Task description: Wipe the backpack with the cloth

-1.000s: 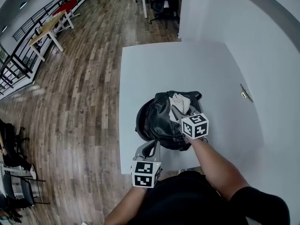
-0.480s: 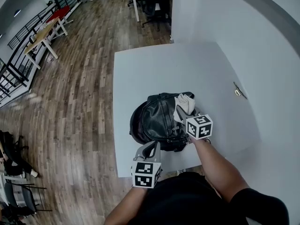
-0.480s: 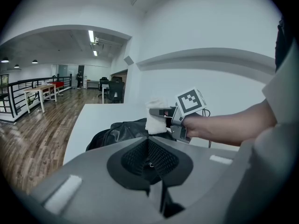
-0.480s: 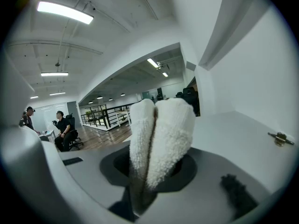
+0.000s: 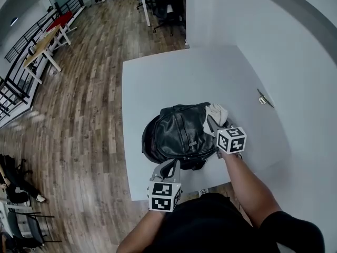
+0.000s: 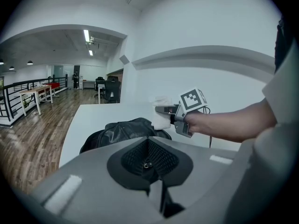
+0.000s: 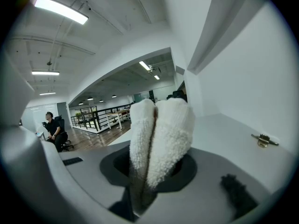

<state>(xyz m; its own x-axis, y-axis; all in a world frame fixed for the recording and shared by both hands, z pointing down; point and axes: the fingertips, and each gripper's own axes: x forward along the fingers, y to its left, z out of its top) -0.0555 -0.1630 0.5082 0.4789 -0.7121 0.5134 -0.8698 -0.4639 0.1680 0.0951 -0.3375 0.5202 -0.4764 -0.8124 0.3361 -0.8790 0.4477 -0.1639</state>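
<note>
Right hand-held gripper (image 5: 214, 123) clenches the cloth (image 5: 216, 111) at the right edge of the backpack (image 5: 179, 133), perhaps touching; next sweep it leftward; left hand-held gripper (image 5: 168, 167) clenched empty

The left gripper (image 5: 167, 166) is a grey moulded-plastic tool with two long tapering jaws. At its rear is a white cube (image 5: 164, 195) printed with black square markers. From its own camera the shell is smooth matt grey around a dark mesh-textured hollow (image 6: 148, 160) with a small metal fitting at its centre, and a pale rectangular patch (image 6: 63, 192) marks one side. The right gripper (image 5: 215, 121) has the same build and its own marker cube (image 5: 232, 139). The person wears a black short-sleeved top (image 5: 210, 225).
</note>
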